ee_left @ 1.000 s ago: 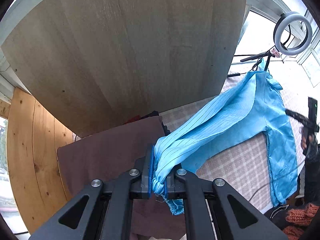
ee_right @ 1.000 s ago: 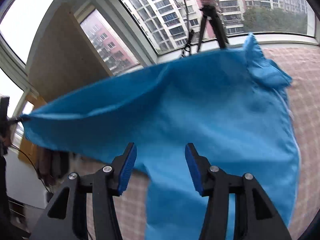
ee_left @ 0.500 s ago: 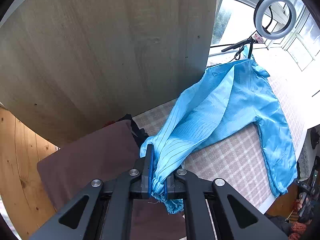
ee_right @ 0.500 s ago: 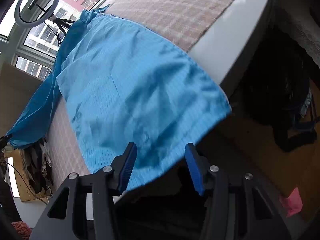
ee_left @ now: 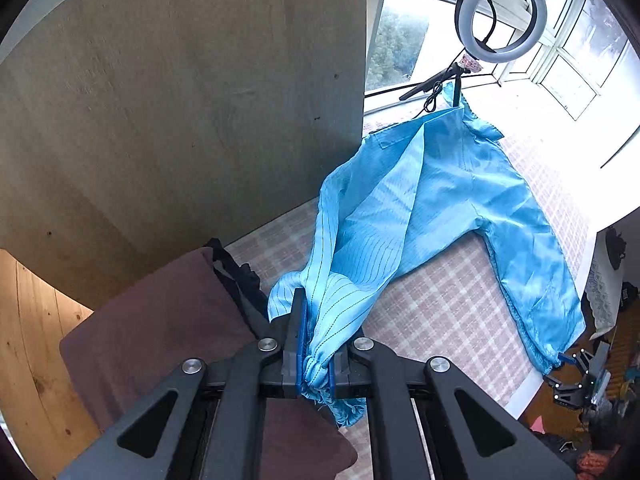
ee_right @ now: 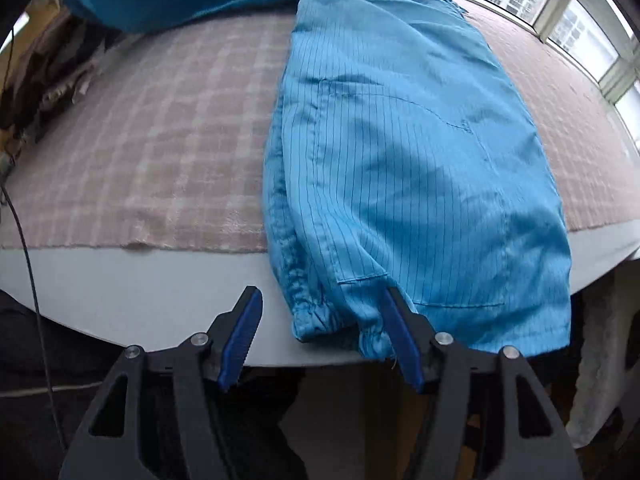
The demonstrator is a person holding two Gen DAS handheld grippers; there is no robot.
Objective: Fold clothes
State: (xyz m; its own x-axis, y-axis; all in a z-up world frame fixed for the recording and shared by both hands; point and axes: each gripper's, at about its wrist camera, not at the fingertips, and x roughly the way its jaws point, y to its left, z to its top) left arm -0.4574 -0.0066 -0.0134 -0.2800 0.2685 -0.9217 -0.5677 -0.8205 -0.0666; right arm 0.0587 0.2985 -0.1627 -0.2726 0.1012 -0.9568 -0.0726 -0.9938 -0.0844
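Note:
A blue pinstriped garment [ee_left: 432, 200] lies spread on the pink checked table cover [ee_left: 440, 312]. My left gripper [ee_left: 316, 364] is shut on a bunched cuff of it and holds that end raised near the table's near corner. In the right wrist view the garment's other end [ee_right: 400, 152] hangs over the white table edge [ee_right: 160, 280]. My right gripper [ee_right: 324, 336] is open, its jaws on either side of the gathered cuff [ee_right: 320, 316] at that edge. The right gripper also shows far right in the left wrist view [ee_left: 576, 364].
A folded brown cloth [ee_left: 160, 328] and dark clothes [ee_left: 240, 272] lie at the table's left end. A large wooden board [ee_left: 180, 100] stands behind. A ring light on a stand [ee_left: 500, 12] is at the window end. A cable [ee_right: 24, 240] hangs at the left.
My right gripper has swung down from over the garment to the table edge, level with the hanging cuff. My left gripper has kept its hold and turned so that more of the table shows.

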